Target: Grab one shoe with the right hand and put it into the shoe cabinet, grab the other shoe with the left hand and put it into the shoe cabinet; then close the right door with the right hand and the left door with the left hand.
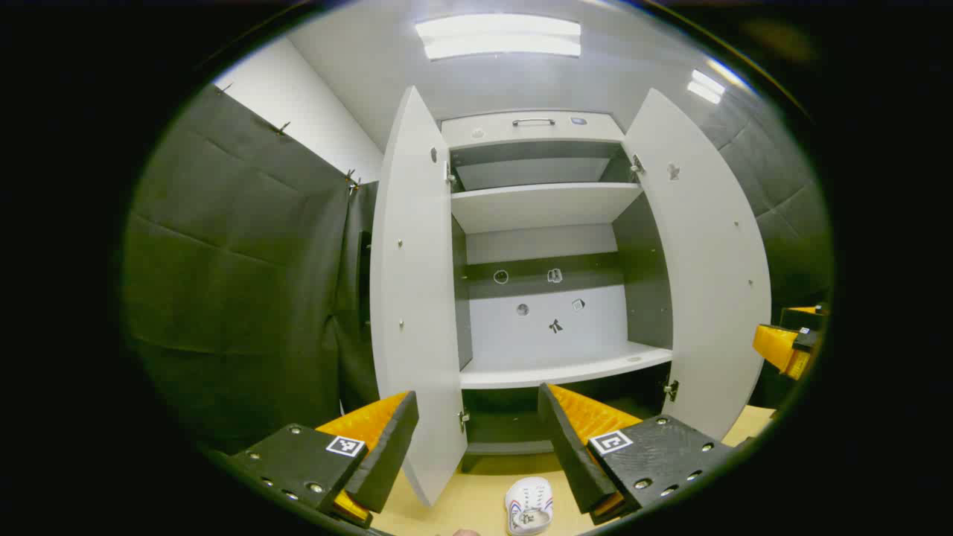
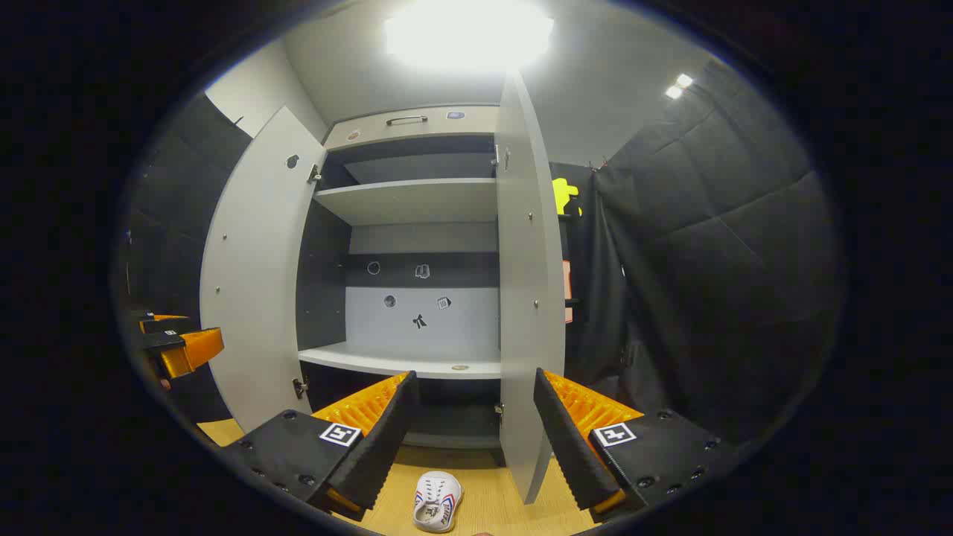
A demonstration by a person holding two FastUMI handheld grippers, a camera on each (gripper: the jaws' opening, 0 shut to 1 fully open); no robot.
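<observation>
Black padded cloth walls (image 1: 238,283) hang under a white ceiling (image 1: 521,82) with bright panel lights (image 1: 499,37) — floor (image 2: 491,499) pale wood.

The left gripper (image 1: 476,447) hangs with its jaws spread wide, holding nothing. The right gripper (image 2: 473,439) does likewise, level beside it.

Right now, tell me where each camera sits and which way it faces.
Left gripper view: rides the left gripper, facing the open shoe cabinet; its own open fingers show below, the right gripper at the right edge.
Right gripper view: rides the right gripper, facing the cabinet too; own open fingers below, left gripper at the left edge.
Shared: cabinet, both open doors, a white shoe on the floor.
</observation>
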